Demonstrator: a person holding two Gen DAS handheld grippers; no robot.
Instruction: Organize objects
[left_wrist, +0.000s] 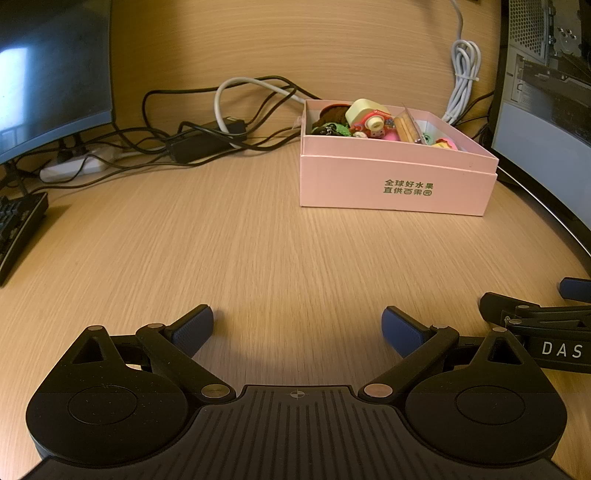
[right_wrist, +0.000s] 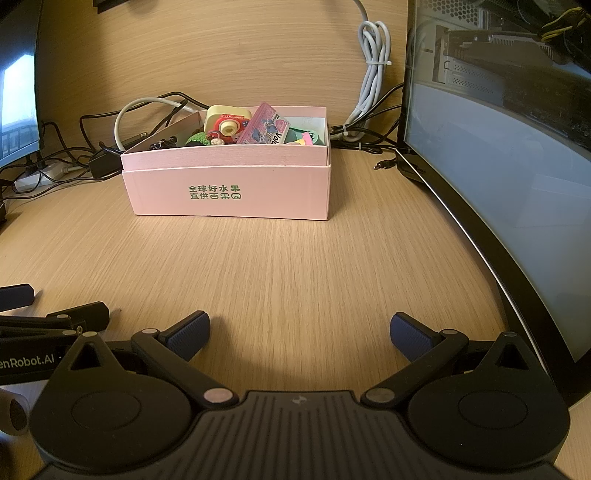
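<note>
Well ahead of both gaping grippers (left_wrist: 297, 328) (right_wrist: 300, 334), the pink box (right_wrist: 229, 188)

keyboard (left_wrist: 18, 229) cut off, box (right_wrist: 229, 192) contents perhaps toys

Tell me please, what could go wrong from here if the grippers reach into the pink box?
1. The pink cardboard box is heaped: the yellow toy camera and the pink patterned packet stick above its rim, so a reaching finger might knock them out.
2. The tangle of black and white cables lies right behind the box; pushing the box back could snag it.
3. Both the left gripper and right gripper are open and close together; they may collide.
</note>
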